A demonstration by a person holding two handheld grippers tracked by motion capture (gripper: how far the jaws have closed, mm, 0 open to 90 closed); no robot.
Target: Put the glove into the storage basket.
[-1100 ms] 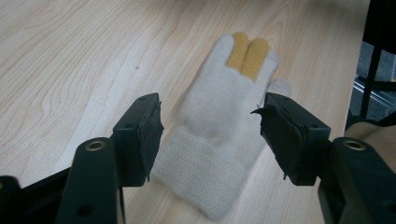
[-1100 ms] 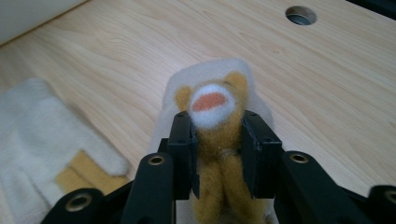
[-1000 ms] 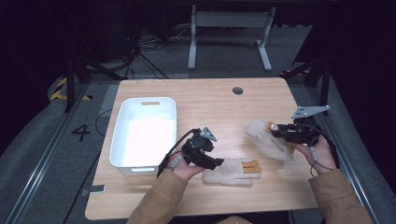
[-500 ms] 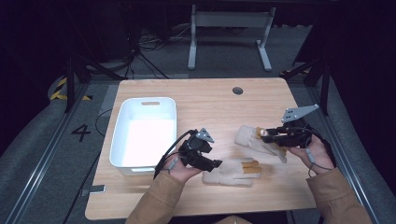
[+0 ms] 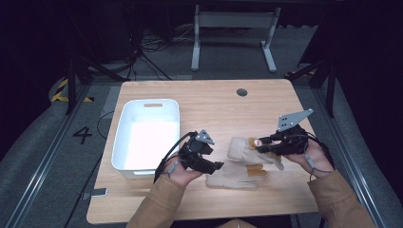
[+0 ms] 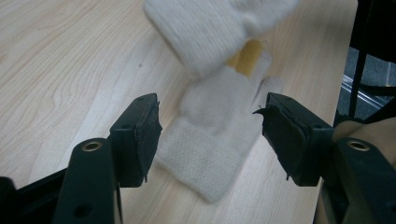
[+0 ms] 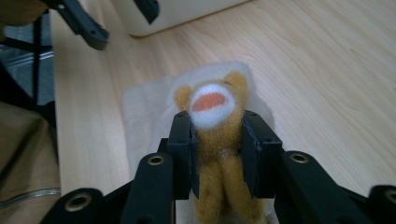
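Note:
A cream mitten lies flat on the wooden table, its cuff towards my left gripper. That gripper is open, and in the left gripper view its jaws straddle the cuff from just above. A second cream mitten with an orange plush animal face is held over the first one. My right gripper is shut on the orange plush part, seen in the right gripper view as. The held mitten hangs blurred above the lying one.
A white plastic bin stands on the table's left half, close to my left hand. A round cable hole sits near the far edge. The table's front edge is right below both forearms.
My right gripper has carried the mitten with the animal face leftwards and down, over the lying mitten. The left gripper has shifted slightly and stays open.

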